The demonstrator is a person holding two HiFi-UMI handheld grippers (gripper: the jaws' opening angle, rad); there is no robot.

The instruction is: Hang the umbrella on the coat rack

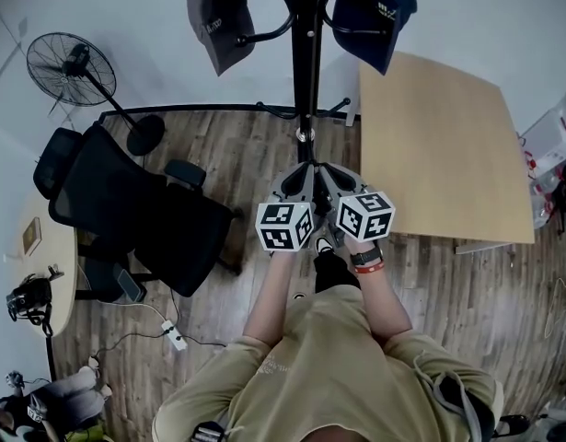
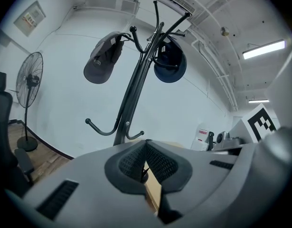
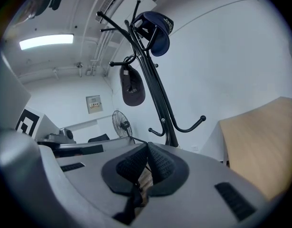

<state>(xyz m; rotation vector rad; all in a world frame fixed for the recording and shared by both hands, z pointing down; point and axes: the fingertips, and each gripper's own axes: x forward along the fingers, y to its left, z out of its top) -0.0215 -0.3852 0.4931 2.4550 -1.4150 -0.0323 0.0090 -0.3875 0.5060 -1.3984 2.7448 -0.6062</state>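
Observation:
The black coat rack (image 1: 308, 53) stands straight ahead, with a grey cap (image 1: 220, 12) and a navy cap (image 1: 375, 7) on its upper hooks. My left gripper (image 1: 301, 177) and right gripper (image 1: 327, 177) are side by side just in front of its pole, pointing at it. Both are shut, each with a thin dark strap (image 3: 132, 194) pinched between the pads. A dark shape (image 1: 333, 270) hangs under the grippers. It looks like the folded umbrella and is mostly hidden. In the left gripper view the rack (image 2: 136, 84) shows a bare lower hook (image 2: 100, 129), and the right gripper view shows another (image 3: 191, 126).
A wooden table (image 1: 439, 145) stands to the right of the rack. A black office chair (image 1: 126, 205) and a standing fan (image 1: 71, 67) are to the left. A power strip (image 1: 175, 336) and cables lie on the wood floor at lower left.

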